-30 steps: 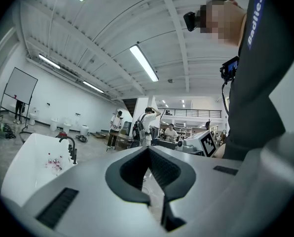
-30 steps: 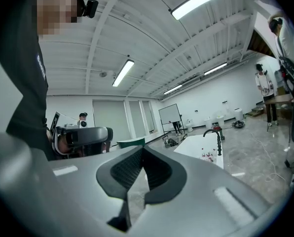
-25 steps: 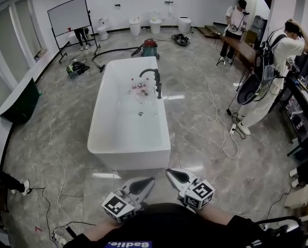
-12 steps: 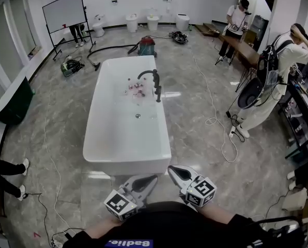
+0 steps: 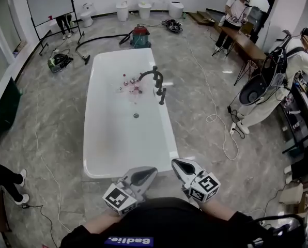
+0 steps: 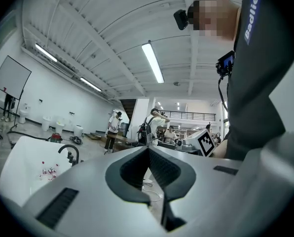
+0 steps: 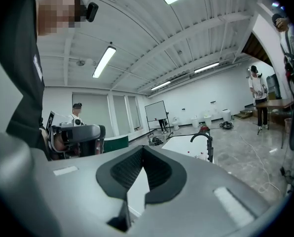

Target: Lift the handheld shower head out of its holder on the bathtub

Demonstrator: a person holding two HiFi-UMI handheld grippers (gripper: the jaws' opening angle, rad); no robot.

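1. Head view, nearest the camera: the left gripper (image 5: 146,173) and the right gripper (image 5: 179,165) are held side by side just short of the near end of the bathtub (image 5: 124,143), both pointing towards it and touching nothing.
2. The left gripper view shows that gripper's jaws closed tip to tip with nothing between them (image 6: 148,148). The right gripper view shows the same for the right gripper (image 7: 142,147): jaws together, empty.
3. The white bathtub runs lengthwise away from the person, with a drain (image 5: 136,115) in its floor.
4. Farther along, on the tub's right rim, stands a black faucet (image 5: 153,76). The handheld shower head (image 5: 163,95) sits in its holder just beside it, well apart from both grippers.
5. Small bottles (image 5: 129,86) stand inside the tub below the spout.
6. Beyond the tub's far end is a vacuum cleaner (image 5: 140,35), then toilets (image 5: 144,9) along the back wall and a whiteboard (image 5: 49,3) at the far left.
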